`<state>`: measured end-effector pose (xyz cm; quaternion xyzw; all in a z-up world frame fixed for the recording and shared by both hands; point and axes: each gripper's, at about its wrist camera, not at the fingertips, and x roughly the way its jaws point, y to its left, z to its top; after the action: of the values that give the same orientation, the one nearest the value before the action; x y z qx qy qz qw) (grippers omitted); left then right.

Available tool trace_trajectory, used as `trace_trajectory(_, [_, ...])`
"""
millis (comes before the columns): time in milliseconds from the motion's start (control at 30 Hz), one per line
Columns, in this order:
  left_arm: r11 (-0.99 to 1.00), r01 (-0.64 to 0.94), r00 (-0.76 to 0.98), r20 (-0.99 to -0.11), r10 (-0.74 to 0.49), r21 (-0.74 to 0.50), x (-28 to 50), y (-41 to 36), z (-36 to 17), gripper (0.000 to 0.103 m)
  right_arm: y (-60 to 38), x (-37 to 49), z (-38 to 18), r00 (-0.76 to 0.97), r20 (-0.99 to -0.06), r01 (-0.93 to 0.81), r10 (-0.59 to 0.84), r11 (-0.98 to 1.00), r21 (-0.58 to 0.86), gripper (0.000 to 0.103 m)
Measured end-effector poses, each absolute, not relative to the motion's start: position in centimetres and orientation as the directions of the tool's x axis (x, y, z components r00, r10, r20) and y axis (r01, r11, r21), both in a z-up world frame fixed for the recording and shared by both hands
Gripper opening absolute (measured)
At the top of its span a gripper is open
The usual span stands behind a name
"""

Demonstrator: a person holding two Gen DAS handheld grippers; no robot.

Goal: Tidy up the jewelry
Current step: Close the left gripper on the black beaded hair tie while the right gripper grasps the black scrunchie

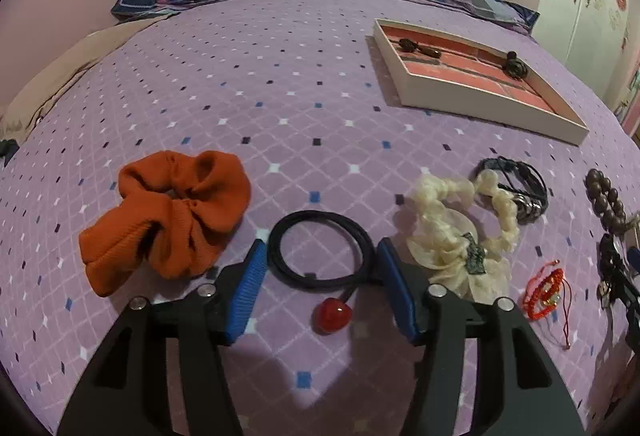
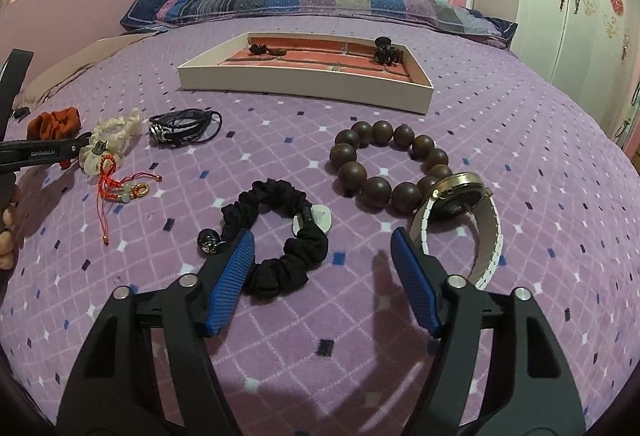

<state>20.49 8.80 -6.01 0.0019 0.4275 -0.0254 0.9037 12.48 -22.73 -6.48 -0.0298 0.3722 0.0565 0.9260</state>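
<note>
A: What's nearest the left tool [image 1: 320, 260]?
B: It's spread around a black hair tie [image 1: 320, 252] with a red bead, flat on the bed [image 1: 280, 75].
A: And the right tool [image 2: 322, 254]?
B: Spread too, over a black scrunchie [image 2: 276, 236]; beads [image 2: 384, 163] and a watch [image 2: 460, 211] lie beyond.
A: Farthest?
B: The tray [image 2: 304, 79], holding two dark pieces.

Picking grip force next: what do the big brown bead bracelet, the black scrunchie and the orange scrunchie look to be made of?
Brown bead bracelet: probably wood, smooth with a dull sheen and faint grain; rigid.
Black scrunchie: matte gathered fabric, soft, with a dark bead charm and a pale disc attached.
Orange scrunchie: ribbed knit-like cloth, matte, loosely bunched.
</note>
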Motion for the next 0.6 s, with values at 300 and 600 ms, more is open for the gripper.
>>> trace_trajectory(300, [0.989, 0.141, 0.617, -0.778, -0.121, -0.043, 19.6, 7.2, -5.6, 0.015, -23.2, 12.6, -6.7, 0.701, -0.703, -0.132, 0.120, 0.991, 0.038, 0.040])
trace_trajectory(600, [0.987, 0.147, 0.634, -0.759, -0.144, -0.064, 18.8, 7.4, -4.8, 0.009, -22.7, 12.3, -6.6, 0.696, -0.702, -0.172, 0.153, 0.984, 0.043, 0.022])
